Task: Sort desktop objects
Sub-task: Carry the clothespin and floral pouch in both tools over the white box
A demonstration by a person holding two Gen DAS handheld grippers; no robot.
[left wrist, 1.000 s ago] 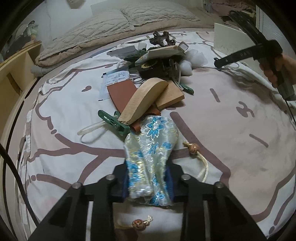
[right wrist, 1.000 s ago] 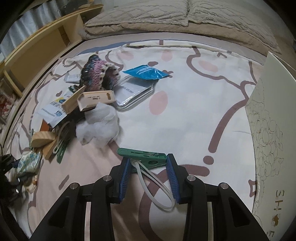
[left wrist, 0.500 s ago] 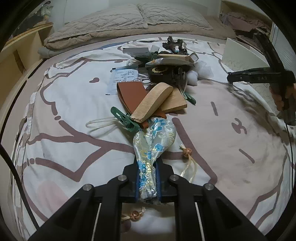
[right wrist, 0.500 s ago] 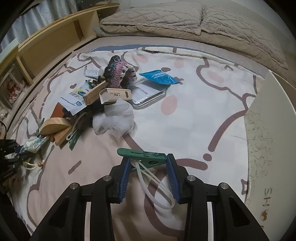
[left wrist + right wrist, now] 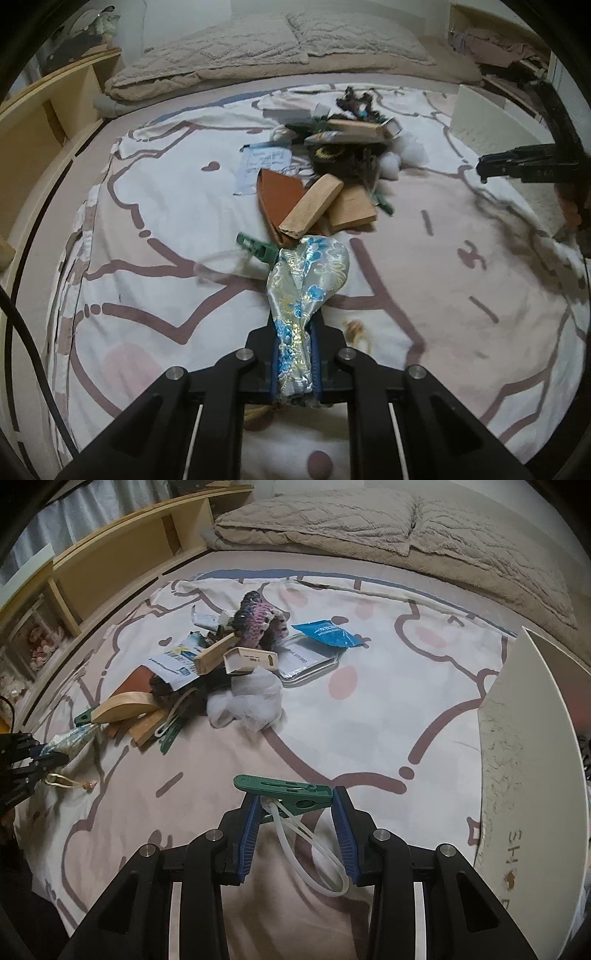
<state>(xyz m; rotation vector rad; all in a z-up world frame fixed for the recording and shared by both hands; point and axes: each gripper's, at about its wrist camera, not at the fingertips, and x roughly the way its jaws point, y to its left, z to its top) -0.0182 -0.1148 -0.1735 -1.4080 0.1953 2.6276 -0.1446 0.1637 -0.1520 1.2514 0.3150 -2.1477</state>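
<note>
My left gripper (image 5: 294, 334) is shut on a silver and blue brocade pouch (image 5: 308, 275), which hangs lifted off the bedspread with its beaded cord (image 5: 356, 330) trailing below. My right gripper (image 5: 293, 801) is shut on a green clothes peg (image 5: 284, 788) with a white loop (image 5: 314, 849), held above the bed. The left gripper (image 5: 26, 760) with the pouch also shows at the left edge of the right wrist view. A pile of objects (image 5: 332, 166) lies mid-bed: wooden blocks (image 5: 312, 206), a brown leather piece (image 5: 279, 195), another green peg (image 5: 258, 249), white fluff.
A white box (image 5: 528, 746) stands at the right edge of the bed. A crocheted item (image 5: 258, 620), a blue packet (image 5: 327, 633) and a clear case (image 5: 306, 661) lie behind the pile. A wooden shelf (image 5: 110, 561) runs along the left; pillows (image 5: 369, 520) at the far end.
The left jaws closed on the pouch and lifted it off the bedspread. The right gripper rose with the green peg held in it.
</note>
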